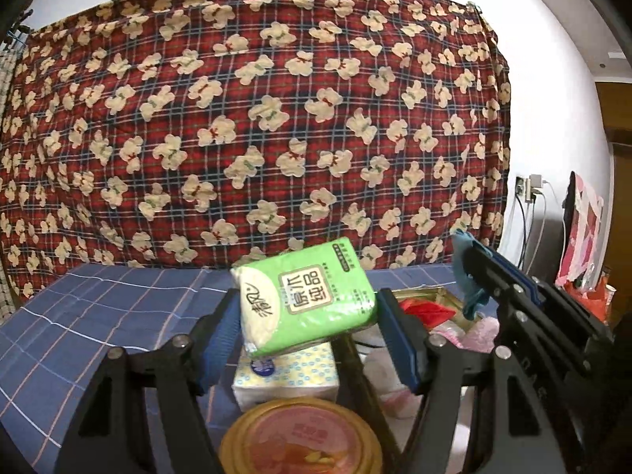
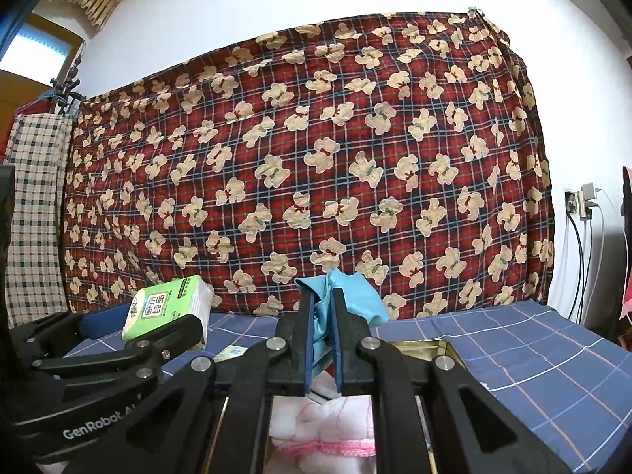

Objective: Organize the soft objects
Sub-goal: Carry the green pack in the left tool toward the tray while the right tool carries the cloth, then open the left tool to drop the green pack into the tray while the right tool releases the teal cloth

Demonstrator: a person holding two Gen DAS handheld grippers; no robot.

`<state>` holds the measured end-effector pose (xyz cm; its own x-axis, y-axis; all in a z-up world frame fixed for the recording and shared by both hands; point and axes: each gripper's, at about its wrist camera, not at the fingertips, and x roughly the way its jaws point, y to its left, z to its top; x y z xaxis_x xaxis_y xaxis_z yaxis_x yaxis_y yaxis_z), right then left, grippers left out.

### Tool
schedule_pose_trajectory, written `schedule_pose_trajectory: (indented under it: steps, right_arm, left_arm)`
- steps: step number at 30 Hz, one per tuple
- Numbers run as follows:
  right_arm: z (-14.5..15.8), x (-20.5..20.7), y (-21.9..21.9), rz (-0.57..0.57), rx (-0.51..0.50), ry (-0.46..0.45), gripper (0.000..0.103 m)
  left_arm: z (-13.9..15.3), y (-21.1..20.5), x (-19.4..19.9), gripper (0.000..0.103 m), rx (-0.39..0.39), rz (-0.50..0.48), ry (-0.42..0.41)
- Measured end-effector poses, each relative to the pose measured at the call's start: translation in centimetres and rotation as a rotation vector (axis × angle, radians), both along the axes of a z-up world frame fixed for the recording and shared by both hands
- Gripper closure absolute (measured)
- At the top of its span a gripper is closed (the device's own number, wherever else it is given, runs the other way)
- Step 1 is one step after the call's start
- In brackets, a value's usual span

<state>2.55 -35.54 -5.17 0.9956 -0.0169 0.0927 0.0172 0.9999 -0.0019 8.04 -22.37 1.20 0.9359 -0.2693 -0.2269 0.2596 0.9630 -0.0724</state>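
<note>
Green tissue pack (image 1: 306,296) clamped in left gripper (image 1: 312,333), blue cloth (image 2: 347,296) pinched in right gripper (image 2: 322,339), both lifted over gold tin (image 2: 418,345) for sorting.

Red plaid cloth with cream bear print (image 1: 256,118) hangs across the white wall (image 2: 276,4), covering most of it. Below, a blue checked sheet (image 1: 98,316) covers the flat surface. Wall socket with a white charger (image 2: 584,201) at right, cables trailing down. Green-and-cream checked fabric (image 2: 35,205) hangs at far left of the right wrist view. A round gold-rimmed tin lid with pink label (image 1: 300,438) sits low in the left wrist view.
</note>
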Motion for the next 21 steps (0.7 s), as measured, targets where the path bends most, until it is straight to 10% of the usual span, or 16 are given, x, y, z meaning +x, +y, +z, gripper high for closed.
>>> schedule_pose_trajectory:
  steps: [21]
  right_arm:
    - [2.2,1.8,-8.2,0.0,0.106,0.143,0.094]
  left_arm:
    - [0.3,-5.5,1.3,0.035,0.06,-0.168,0.136]
